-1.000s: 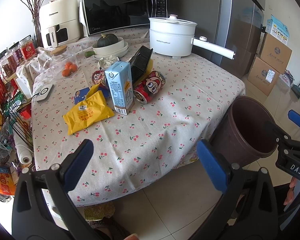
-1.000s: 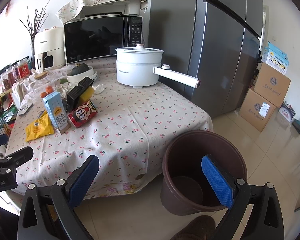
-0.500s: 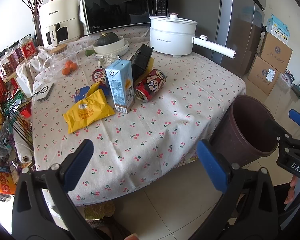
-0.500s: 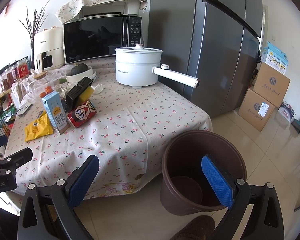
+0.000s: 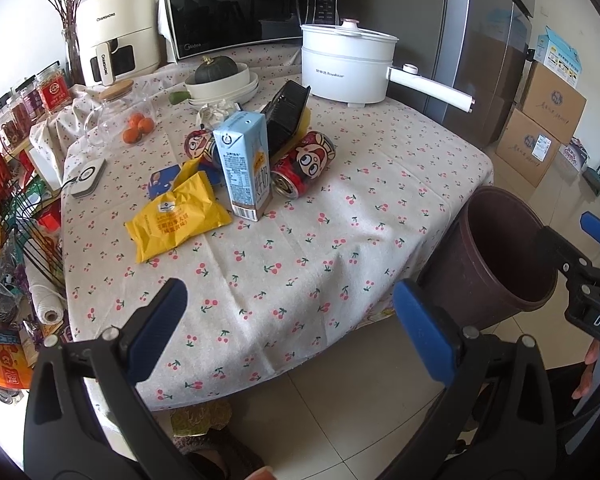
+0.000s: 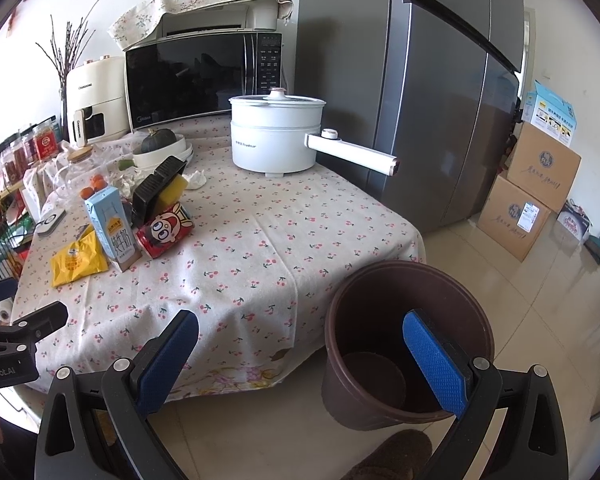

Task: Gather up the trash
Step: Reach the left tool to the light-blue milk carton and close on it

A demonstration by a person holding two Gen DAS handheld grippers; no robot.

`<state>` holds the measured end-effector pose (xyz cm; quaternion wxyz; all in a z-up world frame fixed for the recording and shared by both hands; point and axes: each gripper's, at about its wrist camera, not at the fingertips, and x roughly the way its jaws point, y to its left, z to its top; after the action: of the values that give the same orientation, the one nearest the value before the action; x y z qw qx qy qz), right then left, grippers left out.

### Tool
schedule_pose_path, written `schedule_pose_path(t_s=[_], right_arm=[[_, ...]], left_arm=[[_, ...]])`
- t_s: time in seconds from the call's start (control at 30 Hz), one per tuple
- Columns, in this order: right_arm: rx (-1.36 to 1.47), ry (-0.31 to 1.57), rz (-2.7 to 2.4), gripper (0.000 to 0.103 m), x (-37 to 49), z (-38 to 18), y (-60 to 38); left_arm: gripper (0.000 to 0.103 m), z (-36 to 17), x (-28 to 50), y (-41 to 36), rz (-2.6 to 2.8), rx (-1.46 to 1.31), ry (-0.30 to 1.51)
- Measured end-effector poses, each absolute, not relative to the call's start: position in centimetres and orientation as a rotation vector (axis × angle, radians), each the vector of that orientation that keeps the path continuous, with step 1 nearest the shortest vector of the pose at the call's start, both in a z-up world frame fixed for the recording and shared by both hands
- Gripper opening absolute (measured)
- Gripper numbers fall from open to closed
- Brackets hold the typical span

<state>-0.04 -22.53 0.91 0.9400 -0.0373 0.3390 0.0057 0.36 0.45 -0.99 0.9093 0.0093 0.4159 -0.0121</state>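
Note:
Trash lies on the cherry-print tablecloth: a yellow snack wrapper (image 5: 178, 216), a light blue milk carton (image 5: 246, 166) standing upright, a red cartoon can (image 5: 302, 164) on its side, a second can (image 5: 198, 146) behind the carton, and a black tray (image 5: 286, 114) leaning over a yellow item. A brown bin (image 5: 496, 256) stands on the floor at the table's right corner; it looks empty in the right wrist view (image 6: 408, 340). My left gripper (image 5: 290, 320) is open and empty above the table's front edge. My right gripper (image 6: 300, 354) is open and empty, near the bin.
At the back stand a white electric pot (image 5: 346, 66) with a long handle, a microwave (image 5: 248, 6), an air fryer (image 5: 116, 36), bowls with a squash (image 5: 222, 80) and a glass jar with oranges (image 5: 138, 126). A wire rack (image 5: 4, 184) stands left; cardboard boxes (image 6: 534, 188) and a fridge (image 6: 412, 92) stand right.
Both grippers have drifted slightly; the views shift only a little. Nothing on the table has moved, and both grippers stay open.

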Motion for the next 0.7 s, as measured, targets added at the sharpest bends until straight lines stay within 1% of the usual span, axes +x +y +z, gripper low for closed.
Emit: schedule_pose_path(t_s=[0.2,0.4,0.7], right_arm=[[-0.154,0.749,0.087,0.103,1.7,2.4,-20.7],[-0.109,0.832,0.17,0.103,4.5,3.2,-19.6],[-0.075,0.931,0.19,0.103,9.7,3.0,-18.5]], left_arm=[[0.102,-0.2,1.7,1.8,-0.106,-0.025,0.909],[0.102,-0.2,3.5,4.5,-0.064,-0.001,0.973],[0.102,-1.0,7.3,10.8,-0.025,-0.131,1.07]])
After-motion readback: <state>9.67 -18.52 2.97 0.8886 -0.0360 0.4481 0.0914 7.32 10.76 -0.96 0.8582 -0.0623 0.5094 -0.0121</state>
